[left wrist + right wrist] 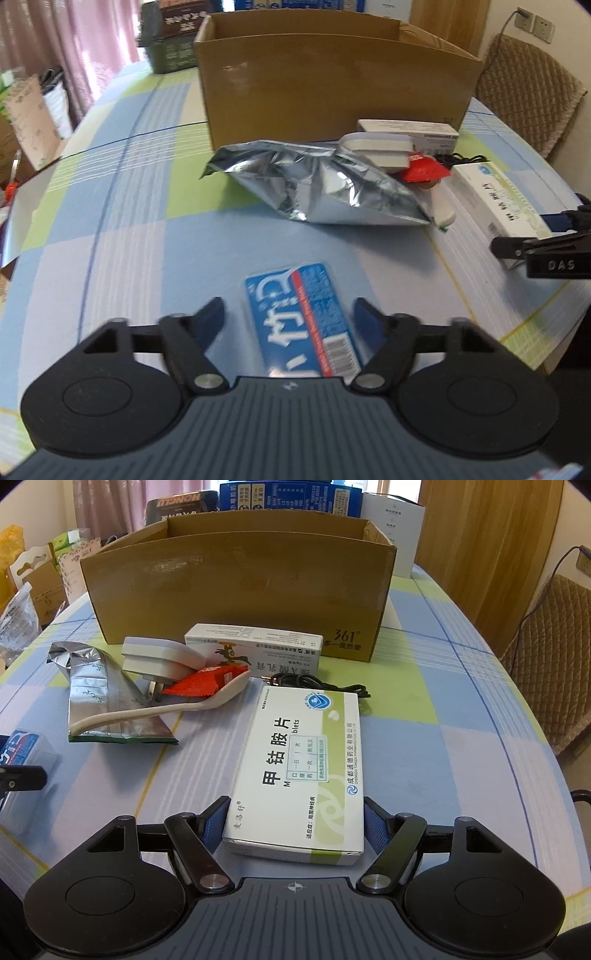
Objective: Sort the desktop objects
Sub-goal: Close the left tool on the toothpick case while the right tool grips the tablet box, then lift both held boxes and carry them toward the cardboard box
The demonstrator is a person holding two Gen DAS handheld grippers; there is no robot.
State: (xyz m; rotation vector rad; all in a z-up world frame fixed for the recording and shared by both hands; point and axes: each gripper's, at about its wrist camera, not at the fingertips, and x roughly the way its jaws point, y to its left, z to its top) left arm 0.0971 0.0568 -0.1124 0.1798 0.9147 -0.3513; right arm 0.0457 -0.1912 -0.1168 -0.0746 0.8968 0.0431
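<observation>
Pink curtains [74,40] hang at the far left, behind a table under a blue, green and white checked cloth [122,206]. The left gripper [288,317] hangs open around a blue packet [303,321], its pads clear of it. A foil bag [317,184] lies mid-table before the cardboard box [332,85]. The right gripper [295,823] is closed on a white medicine box [303,764]. A quilted chair [554,664] stands at the right by wooden panelling [491,535].

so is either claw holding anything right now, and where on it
Neither grips yet. The left claw straddles the blue packet, pads clear. The right claw brackets the white medicine box at its near end; contact unclear.
</observation>
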